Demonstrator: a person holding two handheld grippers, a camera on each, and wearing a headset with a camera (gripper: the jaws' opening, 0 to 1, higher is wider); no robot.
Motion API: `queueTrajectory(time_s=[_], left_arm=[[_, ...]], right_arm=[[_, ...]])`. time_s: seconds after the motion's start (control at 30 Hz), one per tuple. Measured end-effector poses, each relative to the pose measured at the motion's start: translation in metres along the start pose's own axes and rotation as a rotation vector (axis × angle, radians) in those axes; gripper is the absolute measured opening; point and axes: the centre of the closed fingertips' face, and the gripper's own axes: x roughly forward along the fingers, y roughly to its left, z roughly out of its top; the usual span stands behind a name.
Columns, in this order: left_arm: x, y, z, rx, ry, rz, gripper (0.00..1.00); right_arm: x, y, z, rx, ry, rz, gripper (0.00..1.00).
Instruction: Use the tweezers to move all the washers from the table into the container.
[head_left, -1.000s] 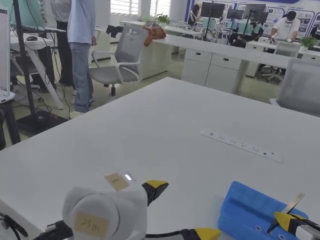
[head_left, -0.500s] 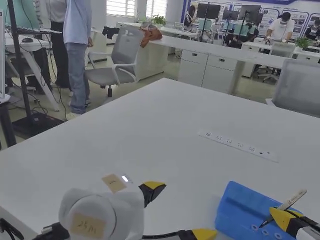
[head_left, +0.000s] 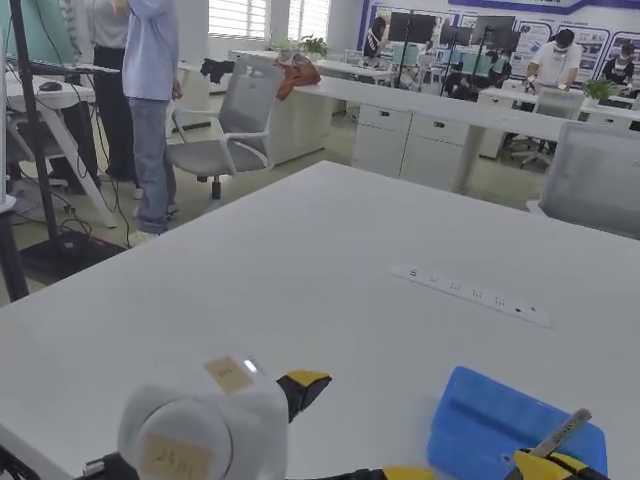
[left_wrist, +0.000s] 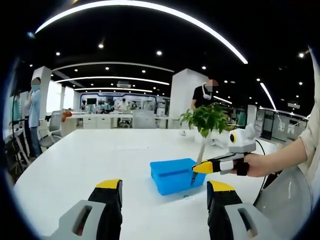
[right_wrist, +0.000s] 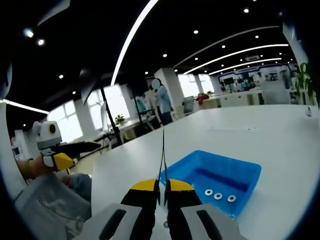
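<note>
Right tongs (right_wrist: 162, 187): clenched on tweezers (right_wrist: 163, 150), near the container (right_wrist: 245, 172).
Left tongs (left_wrist: 165, 185): released, jaws wide apart.
Washers (right_wrist: 218, 196): three, on the container floor (right gripper view looks inside; head view catches the outer wall).
Container sits on white counter (head_left: 300, 260).

Open-plan office, landmark is the big white table (head_left: 300, 270). A power strip (head_left: 470, 295) sits flush in its top. Beyond the table's far edge stand a grey mesh chair (head_left: 235, 120) and a row of white desks with cabinets (head_left: 420, 135) on a pale floor (head_left: 330, 150). Left of the table are a black stand (head_left: 40, 150) and a standing person (head_left: 150, 100). Windows (head_left: 240, 12) far behind, possibly with blinds. Curved ceiling light strips (left_wrist: 140, 6) run above the table.
</note>
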Motion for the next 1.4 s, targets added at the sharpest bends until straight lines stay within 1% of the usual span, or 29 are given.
queueTrajectory(time_s=[0.07, 0.1, 0.17, 0.23, 0.33, 0.43, 0.6, 0.67, 0.73, 0.77, 0.83, 0.87, 0.9, 0.97, 1.1, 1.13, 1.17, 1.23, 1.27, 1.33, 1.4], left_arm=[[0.000, 0.000, -0.001, 0.004, 0.004, -0.001, 0.69], [0.000, -0.001, -0.001, 0.004, 0.004, -0.002, 0.69], [0.000, -0.001, -0.001, 0.004, 0.004, -0.001, 0.69], [0.000, 0.000, -0.001, 0.003, 0.004, -0.001, 0.69], [0.000, 0.000, -0.001, 0.004, 0.005, 0.001, 0.69], [0.000, 0.000, -0.001, 0.005, 0.009, 0.001, 0.69], [0.000, 0.000, -0.002, 0.005, 0.009, 0.003, 0.69], [0.000, 0.001, -0.002, 0.004, 0.009, 0.003, 0.69], [0.000, 0.001, -0.002, 0.005, 0.010, 0.004, 0.69], [0.000, 0.001, -0.002, 0.006, 0.010, 0.004, 0.69], [0.000, 0.001, -0.002, 0.006, 0.011, 0.004, 0.69], [0.000, 0.001, -0.002, 0.007, 0.011, 0.006, 0.69], [0.000, 0.001, -0.002, 0.007, 0.011, 0.006, 0.69], [0.000, 0.001, -0.002, 0.007, 0.011, 0.006, 0.69], [0.000, 0.001, -0.002, 0.007, 0.011, 0.005, 0.68], [0.000, 0.001, -0.002, 0.008, 0.012, 0.006, 0.68], [0.000, 0.001, -0.002, 0.009, 0.013, 0.006, 0.68], [0.000, 0.001, -0.002, 0.009, 0.012, 0.005, 0.68], [0.000, 0.001, -0.002, 0.009, 0.011, 0.005, 0.68], [0.000, 0.001, -0.002, 0.009, 0.011, 0.005, 0.68], [0.000, 0.001, -0.002, 0.010, 0.011, 0.005, 0.68]], right_arm=[[0.001, 0.000, -0.006, 0.005, 0.012, 0.000, 0.04], [0.002, 0.000, -0.010, 0.015, 0.027, -0.005, 0.04], [0.003, -0.001, -0.014, 0.013, 0.038, -0.011, 0.04], [0.003, -0.003, -0.019, 0.026, 0.048, -0.012, 0.04], [0.003, -0.005, -0.028, 0.027, 0.076, -0.020, 0.04], [0.003, -0.008, -0.034, 0.028, 0.091, -0.022, 0.04], [0.003, -0.011, -0.040, 0.030, 0.109, -0.022, 0.04], [0.003, -0.011, -0.042, 0.013, 0.121, -0.023, 0.04], [0.003, -0.010, -0.045, -0.013, 0.138, -0.018, 0.04], [0.003, -0.007, -0.044, -0.027, 0.136, -0.011, 0.04], [0.004, -0.004, -0.046, -0.046, 0.151, 0.007, 0.04], [0.004, -0.002, -0.045, -0.070, 0.147, 0.012, 0.04], [0.004, -0.001, -0.046, -0.085, 0.158, 0.012, 0.04], [0.004, 0.003, -0.047, -0.141, 0.170, 0.022, 0.04], [0.005, 0.010, -0.050, -0.206, 0.190, 0.040, 0.05], [0.005, 0.011, -0.051, -0.228, 0.196, 0.043, 0.05], [0.004, 0.010, -0.051, -0.266, 0.206, 0.041, 0.04], [0.004, 0.012, -0.052, -0.289, 0.216, 0.050, 0.04], [0.004, 0.013, -0.052, -0.316, 0.224, 0.055, 0.03], [0.003, 0.017, -0.053, -0.347, 0.237, 0.089, 0.03], [0.003, 0.015, -0.053, -0.360, 0.242, 0.085, 0.03]])
